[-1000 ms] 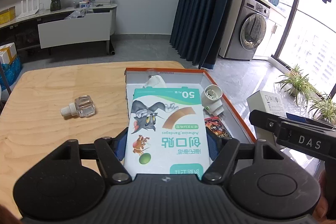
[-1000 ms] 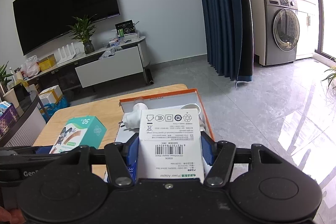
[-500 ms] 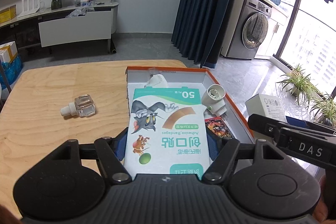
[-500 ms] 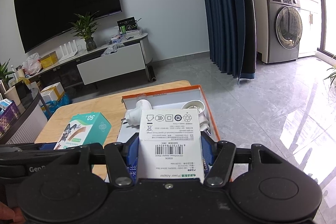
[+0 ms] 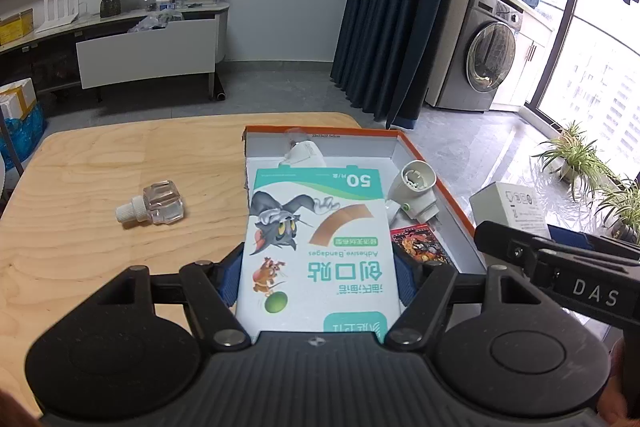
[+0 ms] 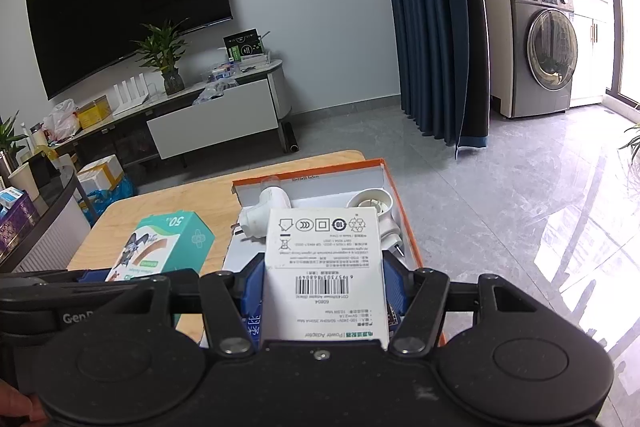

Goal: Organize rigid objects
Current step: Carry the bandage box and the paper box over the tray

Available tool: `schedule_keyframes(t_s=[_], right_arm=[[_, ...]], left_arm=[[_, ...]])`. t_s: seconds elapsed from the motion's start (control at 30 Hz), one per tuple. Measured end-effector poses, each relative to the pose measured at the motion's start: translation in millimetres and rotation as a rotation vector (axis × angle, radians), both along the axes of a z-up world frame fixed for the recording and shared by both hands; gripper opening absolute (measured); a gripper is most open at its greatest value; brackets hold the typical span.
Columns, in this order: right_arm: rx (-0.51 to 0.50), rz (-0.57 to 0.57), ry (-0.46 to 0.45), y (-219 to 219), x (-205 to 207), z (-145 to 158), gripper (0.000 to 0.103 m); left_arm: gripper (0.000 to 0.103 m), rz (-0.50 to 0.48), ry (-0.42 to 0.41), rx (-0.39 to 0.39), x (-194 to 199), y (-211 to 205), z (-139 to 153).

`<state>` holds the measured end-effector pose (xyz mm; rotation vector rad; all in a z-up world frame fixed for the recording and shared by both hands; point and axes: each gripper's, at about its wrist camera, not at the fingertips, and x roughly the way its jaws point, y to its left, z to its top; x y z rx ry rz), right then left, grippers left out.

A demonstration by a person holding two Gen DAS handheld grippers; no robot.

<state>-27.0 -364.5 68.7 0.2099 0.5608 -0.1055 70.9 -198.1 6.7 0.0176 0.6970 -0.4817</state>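
Observation:
My left gripper is shut on a green-and-white adhesive bandage box, held over the near left part of an orange-rimmed cardboard tray. The tray holds a white round-headed plug device, a white adapter at its far end and a red card pack. My right gripper is shut on a white power adapter box, held above the same tray. From the right wrist, the bandage box shows to the left. A clear bottle with a white cap lies on the table, left of the tray.
The wooden table ends just beyond the tray, with grey floor to the right. Behind stand a low TV cabinet, a dark curtain, a washing machine and potted plants.

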Motion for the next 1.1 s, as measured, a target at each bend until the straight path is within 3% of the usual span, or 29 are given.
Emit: schedule_keyframes(t_s=[0.63,1.1], right_arm=[[0.01,0.009,0.01,0.5,11.2,-6.9,0.071],[0.008,0.022,0.002,-21.5,57.1,7.3,0.071]], left_arm=[[0.071,0.005,0.016,0.004,6.7,-3.3,-4.2],[0.071,0.002,0.029,0.008,26.9,-18.2,-5.3]])
